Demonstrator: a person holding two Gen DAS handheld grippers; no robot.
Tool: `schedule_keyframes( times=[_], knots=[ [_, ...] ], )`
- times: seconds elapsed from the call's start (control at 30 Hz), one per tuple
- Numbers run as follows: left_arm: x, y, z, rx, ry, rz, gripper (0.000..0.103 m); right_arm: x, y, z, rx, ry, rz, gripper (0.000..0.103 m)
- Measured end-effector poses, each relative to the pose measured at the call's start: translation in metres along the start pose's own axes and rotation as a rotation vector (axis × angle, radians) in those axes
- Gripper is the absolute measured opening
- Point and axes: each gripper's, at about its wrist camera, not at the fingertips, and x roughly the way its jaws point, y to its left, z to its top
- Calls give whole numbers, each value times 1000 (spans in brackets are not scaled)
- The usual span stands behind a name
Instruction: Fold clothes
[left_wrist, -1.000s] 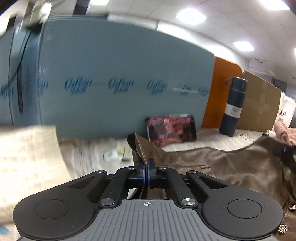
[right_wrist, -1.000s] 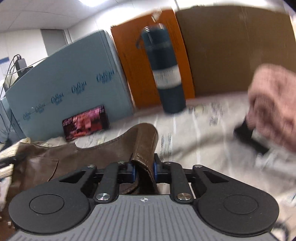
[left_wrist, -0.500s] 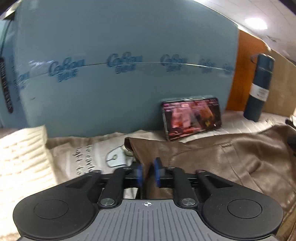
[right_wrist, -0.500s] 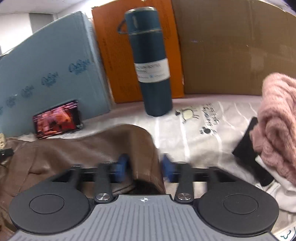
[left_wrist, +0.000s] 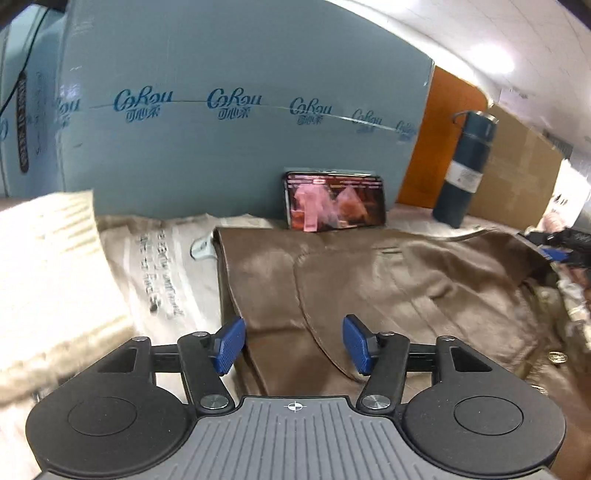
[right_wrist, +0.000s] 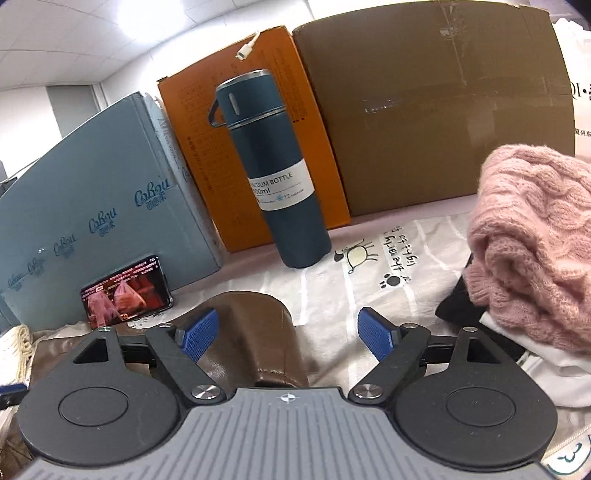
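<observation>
Both grippers stand spread and empty: the left gripper (left_wrist: 293, 345) above the near part of the brown suede-like garment (left_wrist: 388, 280), the right gripper (right_wrist: 286, 338) over its rounded end (right_wrist: 255, 325). The garment lies flat on the printed bedsheet (right_wrist: 369, 288), one panel overlapping; further folds appear outstanding. Beyond: propped phone (left_wrist: 334, 201), dark-blue vacuum bottle (right_wrist: 273, 173).

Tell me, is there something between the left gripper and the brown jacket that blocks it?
Nothing visible does. The left gripper is open directly over the brown jacket, with only bare fabric between its blue pads. The phone and the bottle stand beyond the jacket.
</observation>
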Motion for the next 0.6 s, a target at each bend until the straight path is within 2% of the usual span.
schedule_keyframes(
  times=[0.03, 0.07, 0.1, 0.17, 0.2, 0.3, 0.4, 0.47, 0.57, 0.6],
  knots=[
    [-4, 0, -2, -4, -2, -12, 55, 1, -1, -1, 7, 4, -2, 82],
    [-5, -3, -4, 16, 2, -1, 49, 2, -1, -1, 14, 9, -7, 82],
    [-5, -6, -6, 43, 8, 15, 37, 2, -1, -2, 19, 12, -8, 82],
    [-4, -12, -9, 99, 19, 49, 26, 2, -2, -3, 32, 13, -13, 82],
    [-4, -15, -10, 126, 25, 65, 24, 2, -2, -4, 37, 9, -16, 82],
    [-4, -25, -15, 209, 42, 115, 24, -1, 0, -4, 31, -17, -31, 82],
    [-7, -24, -17, 239, 43, 160, 24, 0, 4, -3, -24, -24, -116, 85],
    [-12, -22, -16, 234, 35, 171, 24, 1, 7, -3, -64, -24, -174, 85],
    [-28, -15, -14, 158, -17, 167, 27, 18, 8, -10, -118, 60, -250, 85],
    [-37, -12, -15, 115, -46, 142, 32, 23, 7, -13, -122, 88, -262, 85]
  ],
)
